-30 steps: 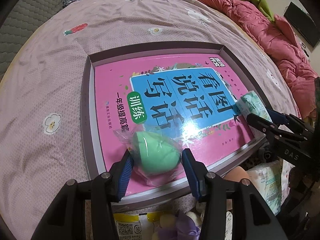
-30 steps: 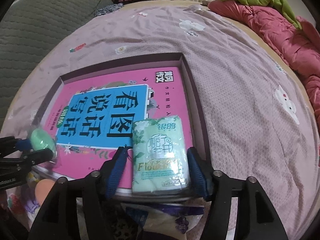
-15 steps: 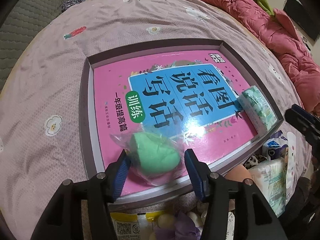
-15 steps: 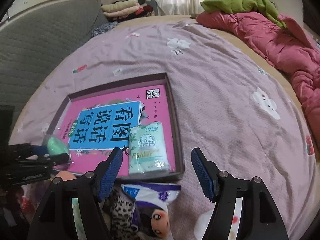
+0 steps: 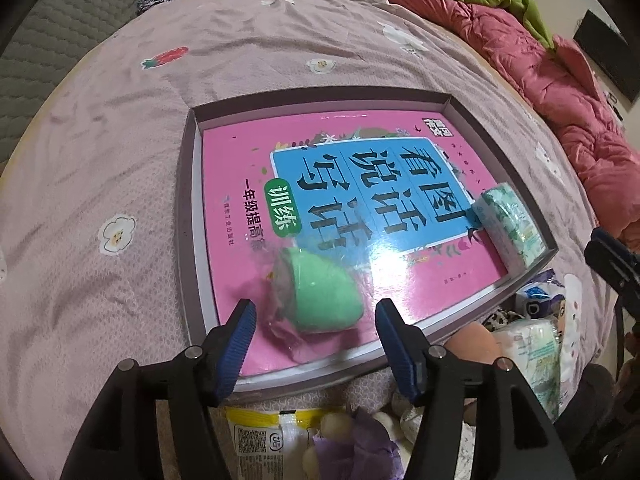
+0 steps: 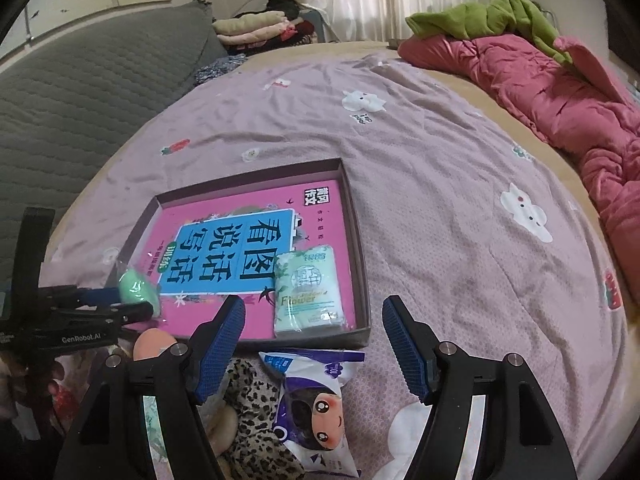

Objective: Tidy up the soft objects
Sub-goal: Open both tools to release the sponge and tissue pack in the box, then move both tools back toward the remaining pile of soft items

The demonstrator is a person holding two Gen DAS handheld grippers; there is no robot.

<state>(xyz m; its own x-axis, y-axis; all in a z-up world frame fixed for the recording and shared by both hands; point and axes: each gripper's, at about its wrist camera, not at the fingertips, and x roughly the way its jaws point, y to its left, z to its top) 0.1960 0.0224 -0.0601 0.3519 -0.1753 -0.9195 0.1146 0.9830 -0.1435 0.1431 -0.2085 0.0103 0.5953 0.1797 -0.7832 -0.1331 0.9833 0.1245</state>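
Sponge [image 5: 322, 294] in wrapper between opening left jaws, untouched, on tray [image 5: 188, 216], tissue pack [image 6: 308, 292] beyond open right jaws

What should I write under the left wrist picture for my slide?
Open left gripper releases a wrapped green sponge onto the pink book in the tray.
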